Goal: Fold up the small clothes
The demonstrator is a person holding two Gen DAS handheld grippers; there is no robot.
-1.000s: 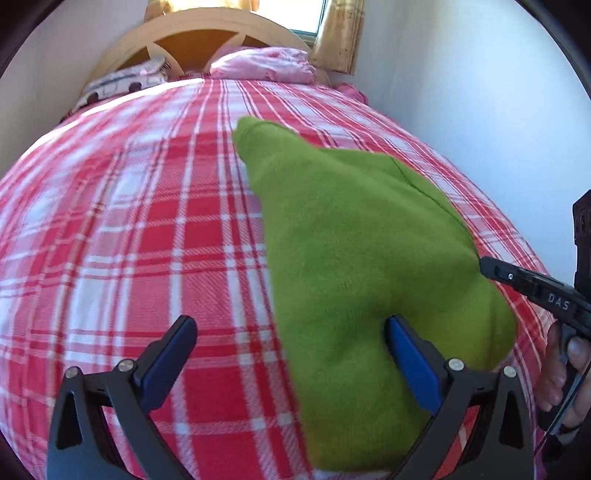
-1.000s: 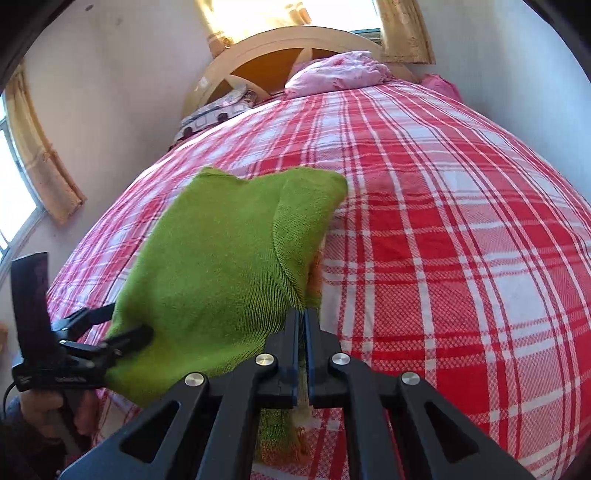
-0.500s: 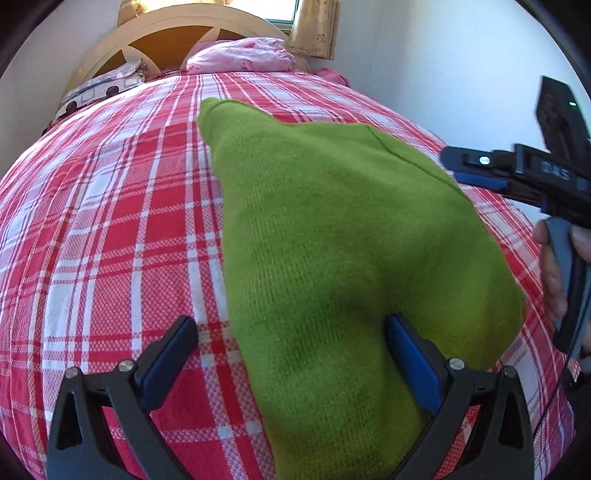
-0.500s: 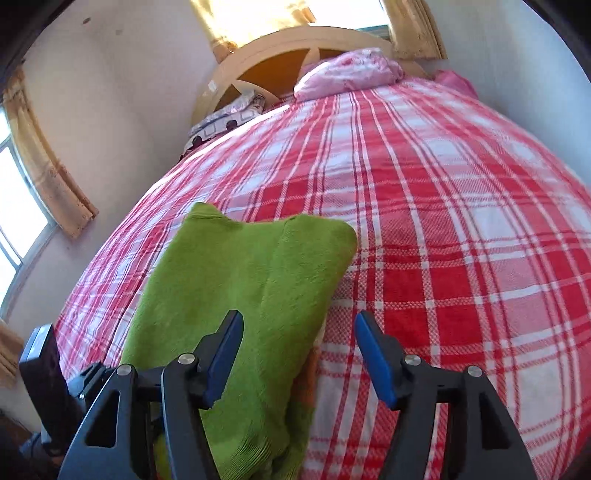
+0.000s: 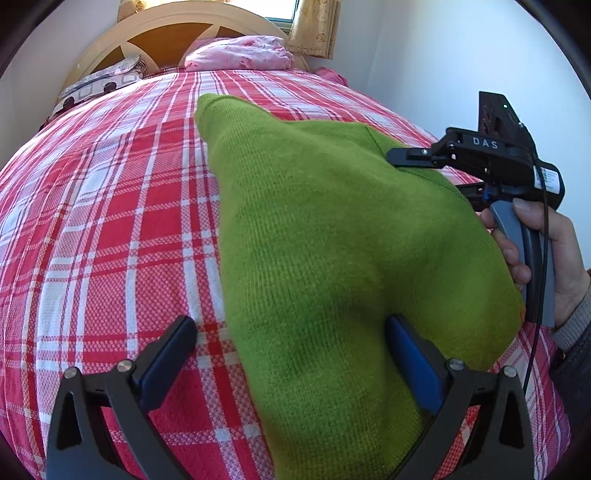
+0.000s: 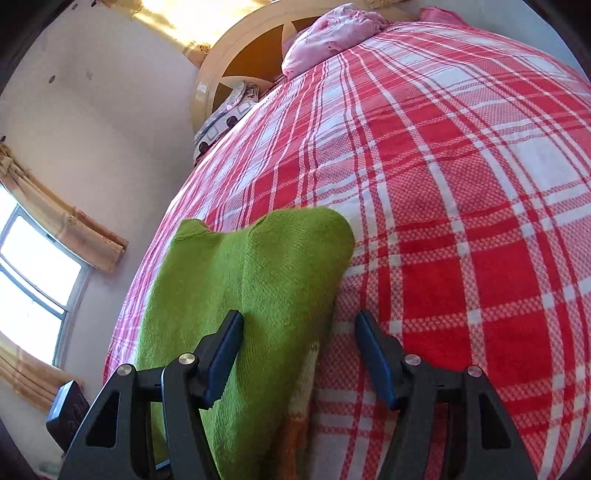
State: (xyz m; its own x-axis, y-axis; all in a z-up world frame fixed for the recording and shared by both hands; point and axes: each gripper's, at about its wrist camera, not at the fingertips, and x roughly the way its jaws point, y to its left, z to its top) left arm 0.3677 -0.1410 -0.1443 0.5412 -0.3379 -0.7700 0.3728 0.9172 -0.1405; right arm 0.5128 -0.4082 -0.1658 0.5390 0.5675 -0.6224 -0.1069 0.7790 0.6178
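A folded green knit garment point(image 5: 332, 240) lies on the red and white plaid bed cover point(image 5: 110, 221). My left gripper point(image 5: 291, 354) is open over its near end, the right finger resting on the cloth. In the right wrist view the garment point(image 6: 266, 280) lies under my open right gripper point(image 6: 299, 350), whose left finger is over the cloth and right finger over the bed cover point(image 6: 461, 221). The right gripper point(image 5: 436, 173) also shows in the left wrist view, held by a hand at the garment's right edge.
A pink bundle of cloth point(image 5: 240, 53) and a patterned pillow point(image 5: 96, 83) lie by the wooden headboard point(image 5: 177, 22). A white wall point(image 5: 443, 55) runs along the bed's right side. A window with curtains point(image 6: 44, 266) is on the left wall.
My right gripper has opened and let go of the green garment, then lifted and moved along its right edge. The garment now lies flat on the bed. My left gripper stays open.
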